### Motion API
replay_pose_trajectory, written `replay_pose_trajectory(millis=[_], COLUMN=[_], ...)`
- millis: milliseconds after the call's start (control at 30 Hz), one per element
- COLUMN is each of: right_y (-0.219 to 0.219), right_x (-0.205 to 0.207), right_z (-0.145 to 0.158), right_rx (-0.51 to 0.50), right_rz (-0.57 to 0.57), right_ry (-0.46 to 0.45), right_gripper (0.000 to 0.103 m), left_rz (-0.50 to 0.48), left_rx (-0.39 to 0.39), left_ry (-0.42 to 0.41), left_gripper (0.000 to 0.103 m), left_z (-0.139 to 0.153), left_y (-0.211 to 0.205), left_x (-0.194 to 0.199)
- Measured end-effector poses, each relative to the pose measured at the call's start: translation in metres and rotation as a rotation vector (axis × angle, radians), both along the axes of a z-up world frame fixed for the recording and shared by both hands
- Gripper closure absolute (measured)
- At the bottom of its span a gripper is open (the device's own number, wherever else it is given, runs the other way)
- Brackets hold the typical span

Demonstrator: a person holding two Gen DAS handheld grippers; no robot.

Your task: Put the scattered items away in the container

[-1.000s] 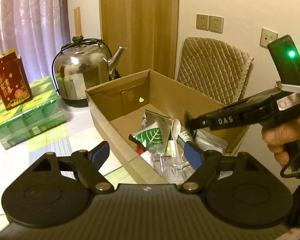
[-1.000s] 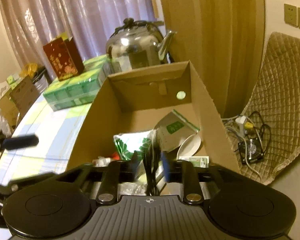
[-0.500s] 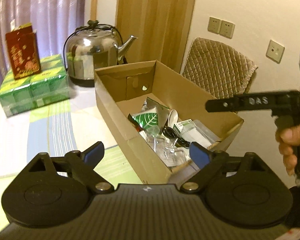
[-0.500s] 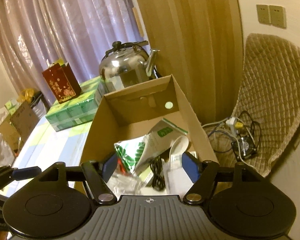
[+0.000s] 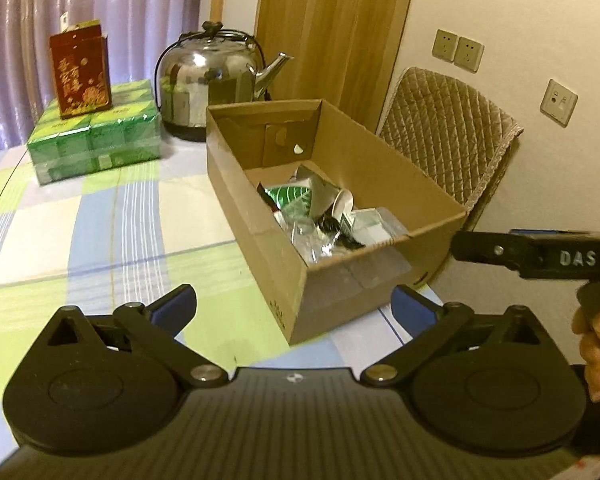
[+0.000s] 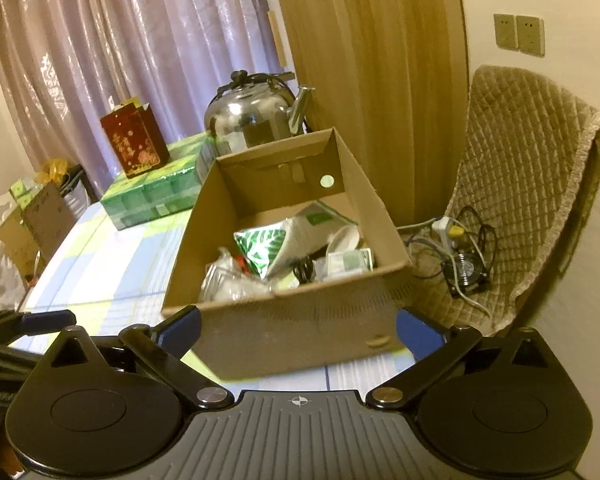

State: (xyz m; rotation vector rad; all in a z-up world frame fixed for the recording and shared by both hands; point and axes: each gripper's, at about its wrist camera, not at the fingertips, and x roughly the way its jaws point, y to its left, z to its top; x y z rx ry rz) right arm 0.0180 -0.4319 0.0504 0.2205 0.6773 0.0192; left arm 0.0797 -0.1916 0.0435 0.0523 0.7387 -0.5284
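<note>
Both the left tool (image 5: pixel 294 306) and the right tool (image 6: pixel 298 326) gape empty; light, crinkly packets (image 6: pixel 266 246) lie mid-frame inside the box (image 6: pixel 300 320); any strays would pinch best by an edge

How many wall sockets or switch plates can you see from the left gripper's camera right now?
3. Two plates sit side by side on the wall, above the quilted chair; a third plate sits lower, further right. More may lie outside the view.

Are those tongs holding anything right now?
No. Both the left tongs and the right tongs are open with nothing between them; the items lie in the box.
</note>
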Motion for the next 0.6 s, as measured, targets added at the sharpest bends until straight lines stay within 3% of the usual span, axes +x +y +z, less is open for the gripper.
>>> replay_pose_trajectory(millis=[333,600], right_y=[-0.004,0.005], right_x=[-0.042,-0.062], right_z=[0.010,0.019], right_rx=[-0.011,-0.037], right_rz=[-0.023,-0.020], right_ry=[0.019,0.021], right_gripper=[0.002,0.002], left_rz=[0.071,0.093], left_rx=[0.012,-0.024], left_ry=[0.047,0.078], left_gripper=[0.001,0.001], left_z=[0.005,0.015], left_y=[0.000,0.005], left_x=[-0.034,-0.051])
